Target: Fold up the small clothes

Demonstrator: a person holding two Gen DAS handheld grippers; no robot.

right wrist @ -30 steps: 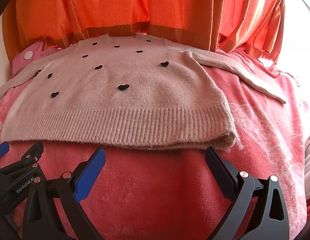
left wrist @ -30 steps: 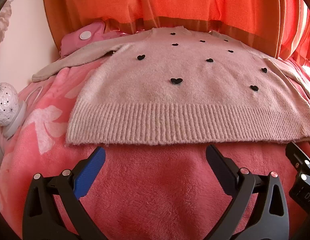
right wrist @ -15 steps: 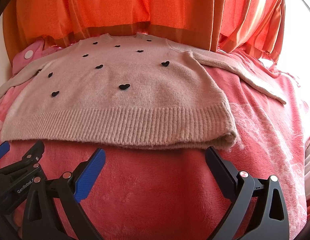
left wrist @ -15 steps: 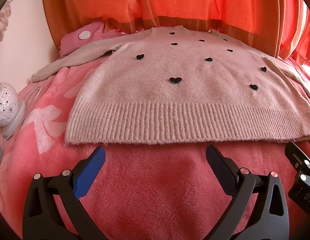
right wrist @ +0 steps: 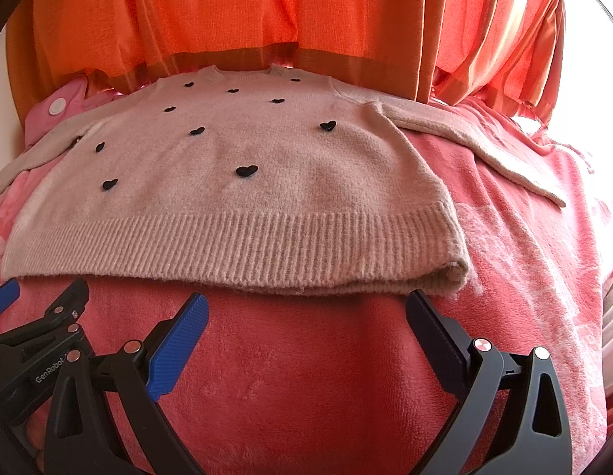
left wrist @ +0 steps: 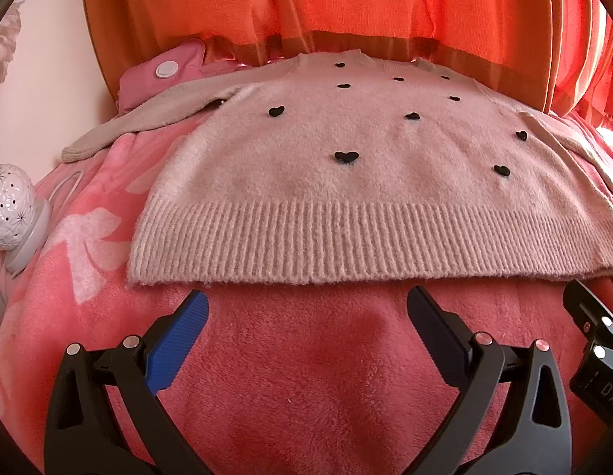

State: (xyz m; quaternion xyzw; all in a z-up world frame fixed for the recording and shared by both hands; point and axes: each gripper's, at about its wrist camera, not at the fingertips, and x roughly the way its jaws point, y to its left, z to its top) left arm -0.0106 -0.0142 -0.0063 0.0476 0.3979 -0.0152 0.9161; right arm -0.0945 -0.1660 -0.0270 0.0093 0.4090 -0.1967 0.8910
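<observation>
Two grippers: both hover low over the blanket, just short of the sweater's hem, side by side; judged as lined up to take the hem at two spots.
Left gripper [left wrist: 306, 308]: jaws spread wide, nothing between them; it faces the left half of the hem, tips near the ribbing but apart from it.
Right gripper [right wrist: 306, 312]: jaws likewise spread and empty; it faces the right half of the hem, its right tip just beside the hem's right corner.
Sweater [left wrist: 346, 182]: pale pink knit with small black hearts, lying flat and face up on the blanket, hem toward the grippers, neck toward the curtain. Laid out this way, probably so that the folds can start clean.
Sleeves: both spread outward; the left one [left wrist: 148, 118] angles off toward the wall side, the right one [right wrist: 484, 146] trails across the blanket to the right.
Hem [right wrist: 247, 245]: ribbed band; at its right corner the two layers part slightly, which gives a finger room to slide in.
Blanket [left wrist: 306, 376]: fluffy pink, soft; it would likely give under a pressing finger.
Curtain [right wrist: 267, 8]: orange, hanging just behind the neck.
Lamp [left wrist: 9, 206]: white perforated globe at the blanket's left edge, well apart from the sweater.
Pink item [left wrist: 160, 75]: with a white snap, partly under the left sleeve.
Stage: no fold made yet, judging by the flat lie.
</observation>
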